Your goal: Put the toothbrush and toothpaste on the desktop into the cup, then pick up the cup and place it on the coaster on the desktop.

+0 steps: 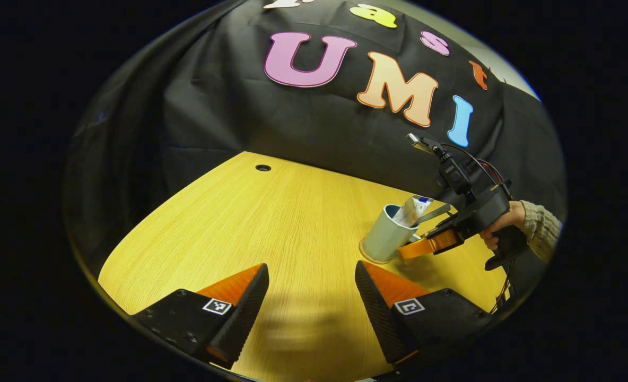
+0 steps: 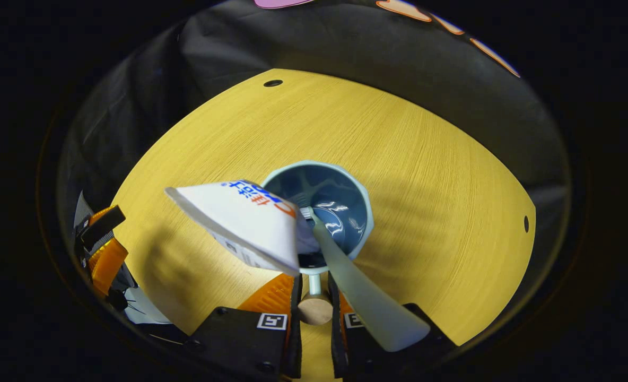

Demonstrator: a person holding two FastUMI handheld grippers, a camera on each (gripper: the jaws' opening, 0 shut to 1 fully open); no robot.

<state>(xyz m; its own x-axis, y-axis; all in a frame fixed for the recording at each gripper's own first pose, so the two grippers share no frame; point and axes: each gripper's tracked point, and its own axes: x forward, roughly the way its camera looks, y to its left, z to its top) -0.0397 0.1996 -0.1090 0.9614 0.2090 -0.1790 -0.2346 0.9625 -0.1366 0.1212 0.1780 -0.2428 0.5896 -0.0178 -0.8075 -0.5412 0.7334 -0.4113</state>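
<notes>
The right gripper (image 2: 314,302) clamps its 2 fingers on the cup (image 2: 340,212) handle; the left gripper (image 1: 311,297) gapes wide, well apart.

wooden desktop (image 1: 271,223), yellow grain, small round hole (image 1: 263,167) near its far edge; bearing one round coaster (image 1: 369,258), on which a pale blue cup (image 1: 388,233) stands upright.

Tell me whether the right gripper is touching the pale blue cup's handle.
Touching. In the right gripper view, the right gripper has both fingers closed against the handle of the pale blue cup, with no gap on either side.
</notes>
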